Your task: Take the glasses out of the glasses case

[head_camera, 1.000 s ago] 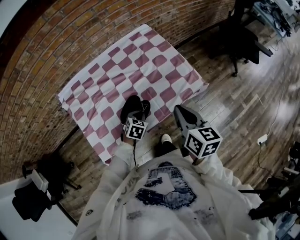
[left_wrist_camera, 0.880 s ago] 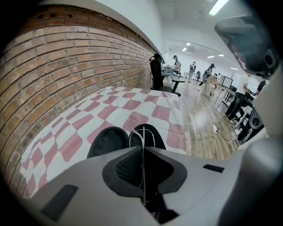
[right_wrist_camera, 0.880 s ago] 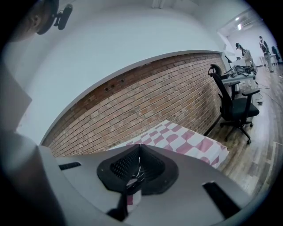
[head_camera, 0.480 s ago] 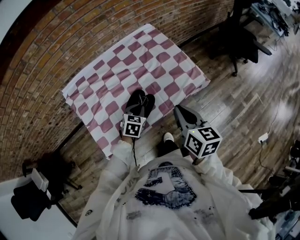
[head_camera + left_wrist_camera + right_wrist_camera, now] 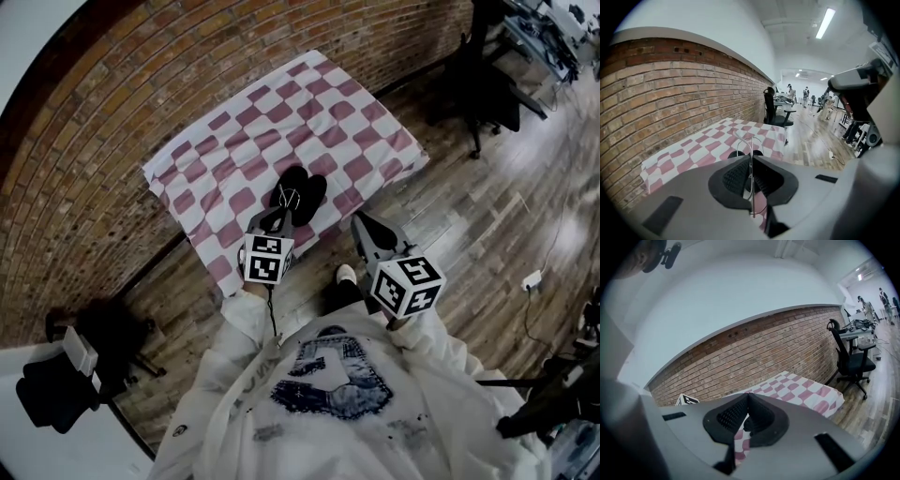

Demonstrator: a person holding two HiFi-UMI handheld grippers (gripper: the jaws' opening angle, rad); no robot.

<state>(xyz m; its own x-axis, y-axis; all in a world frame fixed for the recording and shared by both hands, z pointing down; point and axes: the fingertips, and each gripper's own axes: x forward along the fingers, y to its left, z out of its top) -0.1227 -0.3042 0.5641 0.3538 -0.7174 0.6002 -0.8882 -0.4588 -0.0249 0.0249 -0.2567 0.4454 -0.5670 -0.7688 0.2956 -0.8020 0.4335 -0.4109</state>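
Over the checked cloth [image 5: 272,122], right at the open black glasses case [image 5: 312,190], the left gripper [image 5: 279,217] is pinching the glasses [image 5: 751,145] by a thin wire part of their frame. Its jaws are closed on that wire, which is running edge-on between the ribbed pads. The lens rims are showing just past the fingertips, with the case's two dark halves right behind them. From the head view the glasses seem to be just clear of the case, though I cannot tell whether any part is touching it.

The right gripper [image 5: 362,221] is hanging beside the cloth's near edge, over the wooden floor [image 5: 487,216]. Its jaws are pressed together on nothing, and it is apart from the case.

The step in hand looks like carrying the glasses away. A wire this thin is giving the pads little to bite on, so the move probably calls for a slow, level lift with no twisting of the gripper, since the frame could swing, slip or bend. If the case is dragging along, the idle right gripper is well placed to come in and steady a half. A bare patch of cloth beside the case would be a sensible place to set them down.
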